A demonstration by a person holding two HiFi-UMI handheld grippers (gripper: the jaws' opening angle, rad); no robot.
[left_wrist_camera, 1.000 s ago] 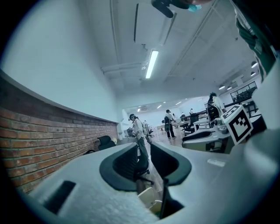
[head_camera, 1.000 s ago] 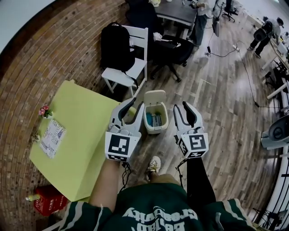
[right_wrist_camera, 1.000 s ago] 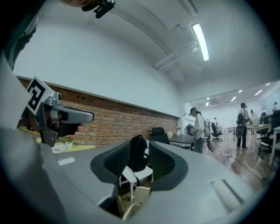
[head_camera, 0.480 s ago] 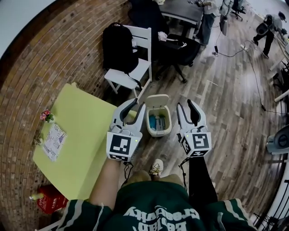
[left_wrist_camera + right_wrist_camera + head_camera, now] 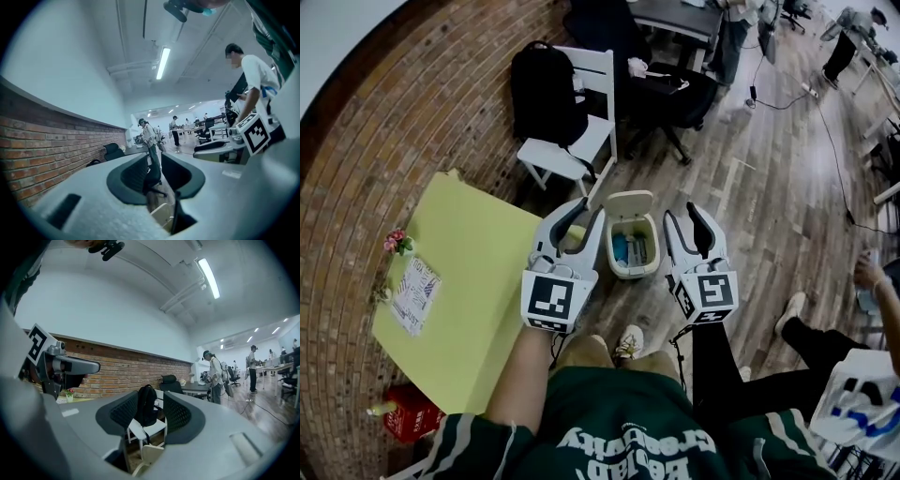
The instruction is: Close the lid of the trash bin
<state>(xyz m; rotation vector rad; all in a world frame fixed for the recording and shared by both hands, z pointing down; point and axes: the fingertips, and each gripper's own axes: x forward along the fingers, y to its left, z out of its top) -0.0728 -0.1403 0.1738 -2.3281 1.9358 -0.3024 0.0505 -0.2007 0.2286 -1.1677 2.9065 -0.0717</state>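
A small cream trash bin (image 5: 634, 251) stands on the wooden floor with its lid (image 5: 629, 204) tipped up and back; blue rubbish shows inside. My left gripper (image 5: 584, 212) hangs level just left of the bin, open and empty. My right gripper (image 5: 683, 215) hangs level just right of it; its jaws have just been opening and nothing is between them. The cream lid (image 5: 162, 213) shows low between the jaws of the left gripper (image 5: 157, 165). It appears again as the lid (image 5: 150, 453) below the right gripper (image 5: 151, 411).
A yellow-green table (image 5: 459, 281) stands at the left against the brick wall. Behind the bin is a white chair (image 5: 581, 141) carrying a black backpack (image 5: 546, 94), with a black office chair (image 5: 670, 94) beside it. A person's leg and shoe (image 5: 791, 309) are at the right.
Both grippers have moved a little forward and now flank the bin more closely. The right jaws stand slightly wider. A person has come into view at the lower right.
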